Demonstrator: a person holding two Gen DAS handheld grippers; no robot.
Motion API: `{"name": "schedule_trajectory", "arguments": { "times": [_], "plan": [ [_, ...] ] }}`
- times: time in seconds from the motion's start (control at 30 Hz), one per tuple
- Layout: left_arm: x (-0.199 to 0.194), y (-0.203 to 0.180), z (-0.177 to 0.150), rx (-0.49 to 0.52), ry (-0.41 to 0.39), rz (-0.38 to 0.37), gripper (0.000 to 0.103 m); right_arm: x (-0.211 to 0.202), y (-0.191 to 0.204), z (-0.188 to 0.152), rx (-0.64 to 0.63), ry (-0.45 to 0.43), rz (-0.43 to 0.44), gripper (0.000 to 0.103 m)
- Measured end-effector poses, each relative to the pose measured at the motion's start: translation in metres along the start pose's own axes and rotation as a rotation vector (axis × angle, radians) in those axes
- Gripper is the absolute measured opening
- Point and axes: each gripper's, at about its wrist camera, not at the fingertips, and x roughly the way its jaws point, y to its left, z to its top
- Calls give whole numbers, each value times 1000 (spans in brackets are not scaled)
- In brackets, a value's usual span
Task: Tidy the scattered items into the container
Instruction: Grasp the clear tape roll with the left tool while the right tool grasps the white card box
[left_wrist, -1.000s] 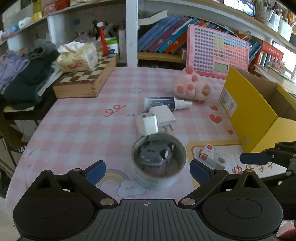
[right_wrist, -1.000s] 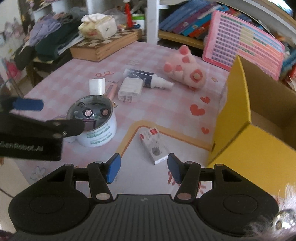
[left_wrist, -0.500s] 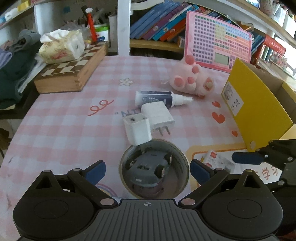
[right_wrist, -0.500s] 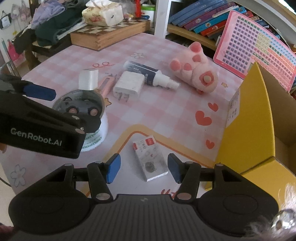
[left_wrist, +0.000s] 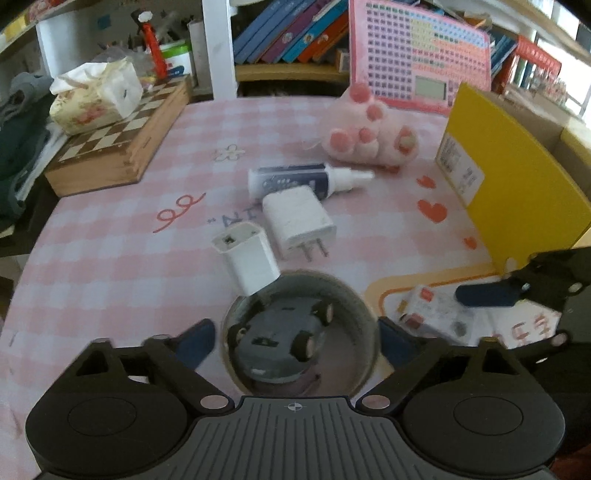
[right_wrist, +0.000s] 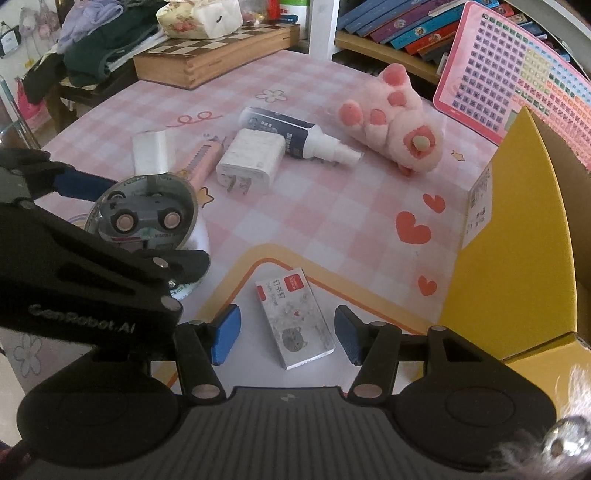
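Closing left gripper (left_wrist: 295, 338) jaws around tape roll (left_wrist: 301, 332), right gripper (right_wrist: 288, 334) jaws parted astride staple box (right_wrist: 295, 317)

"GenRobot.AI" printed in grey on the black left gripper (right_wrist: 122, 221) arm, at nine o'clock in the right wrist view. Chinese "订书钉" on the small staple box (right_wrist: 295, 317) near six o'clock. Blurred letters "NT" on the tablecloth (left_wrist: 110, 240), partly hidden.

The left hand-held gripper (left_wrist: 295, 339), low in the frame, is closing, its blurred pads apparently not yet pressing; the right hand-held gripper (right_wrist: 286, 334) stands partly open.
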Motion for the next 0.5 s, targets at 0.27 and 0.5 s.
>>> {"name": "schedule_trajectory", "arguments": {
  "times": [0.27,0.5],
  "plan": [
    [-16,-1,1,-8,-39,16,85,0,-2,0,8,-1,42,44],
    [-40,1,5,-86,-76,-21,85,-3,3,0,-20,-6,74,28]
  ]
}}
